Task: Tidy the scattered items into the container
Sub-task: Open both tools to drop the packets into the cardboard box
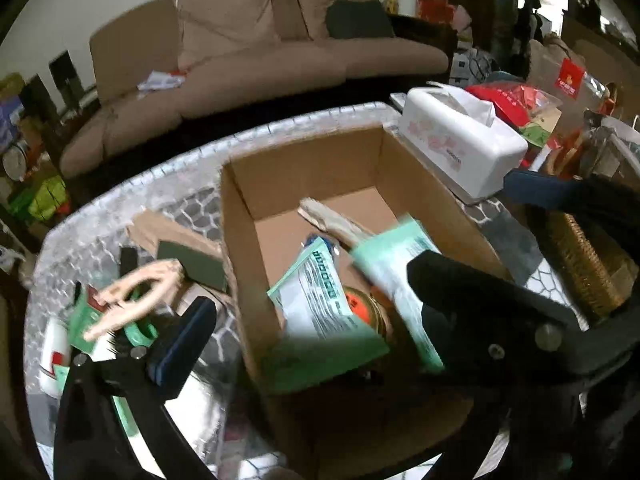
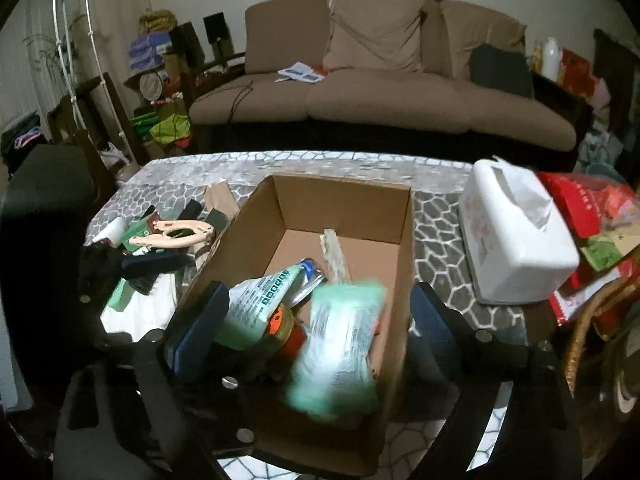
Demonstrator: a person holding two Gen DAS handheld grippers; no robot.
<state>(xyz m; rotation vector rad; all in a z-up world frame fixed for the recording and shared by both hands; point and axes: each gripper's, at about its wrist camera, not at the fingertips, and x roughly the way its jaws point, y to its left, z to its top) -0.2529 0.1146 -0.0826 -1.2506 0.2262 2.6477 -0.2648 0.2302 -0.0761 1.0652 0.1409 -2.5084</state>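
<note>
An open cardboard box [image 1: 240, 248] [image 2: 400, 248] stands mid-table. In it lie a green-and-white packet [image 1: 320, 308] [image 2: 260, 304], an orange-lidded jar [image 1: 360, 304] [image 2: 286, 326] and a pale stick [image 1: 332, 216] [image 2: 334, 252]. A second green packet [image 2: 340, 340] [image 1: 396, 276] is blurred over the box's near end, touching no pad. My left gripper [image 1: 316, 312] is open above the box's near left. My right gripper [image 2: 316, 320] is open with the blurred packet loose between its fingers. Left of the box lie a beige clip [image 1: 136, 292] [image 2: 176, 236], a green tape roll [image 1: 140, 330] and a dark green block [image 1: 192, 264].
A white tissue box [image 1: 460, 140] [image 2: 516, 236] stands right of the cardboard box. Red bags [image 2: 580, 204] and a wicker basket [image 1: 584, 264] crowd the table's right end. A white bottle [image 1: 54, 348] lies at the left edge. A brown sofa [image 2: 380, 100] is behind the table.
</note>
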